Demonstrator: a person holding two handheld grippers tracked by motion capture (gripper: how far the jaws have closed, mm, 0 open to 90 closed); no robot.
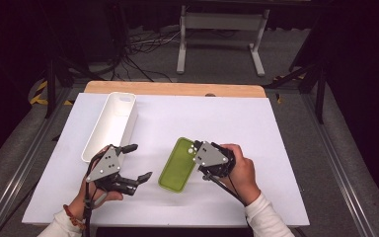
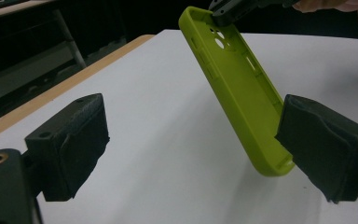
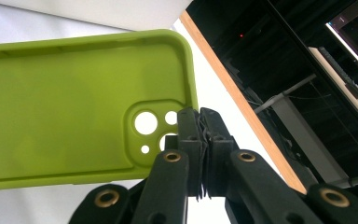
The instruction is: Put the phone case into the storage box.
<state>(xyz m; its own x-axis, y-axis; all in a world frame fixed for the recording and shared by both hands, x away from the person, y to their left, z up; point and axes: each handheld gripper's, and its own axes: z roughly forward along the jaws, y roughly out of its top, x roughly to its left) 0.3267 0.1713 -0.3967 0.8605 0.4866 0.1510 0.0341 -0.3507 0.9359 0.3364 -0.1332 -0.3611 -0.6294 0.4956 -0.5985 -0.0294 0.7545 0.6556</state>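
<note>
A lime-green phone case [image 1: 177, 165] is tilted over the white table sheet, its inner side and camera cut-outs showing [image 3: 74, 107]. My right gripper [image 1: 196, 148] is shut on the case's rim at the corner by the cut-outs [image 3: 199, 116]. In the left gripper view the case [image 2: 235, 88] slopes down from the right gripper [image 2: 226, 11] to a low end close to the sheet. My left gripper [image 1: 140, 160] stands open to the left of the case, nothing between its jaws [image 2: 193, 126]. One of its pads [image 2: 321, 149] sits just beside the case's low end.
A long white tray [image 1: 111, 123] lies at the back left of the sheet, behind the left gripper; its wall shows in the right gripper view [image 3: 98, 11]. The wooden table edge [image 1: 177, 89] runs along the far side. Bare sheet [image 1: 256, 128] lies to the right.
</note>
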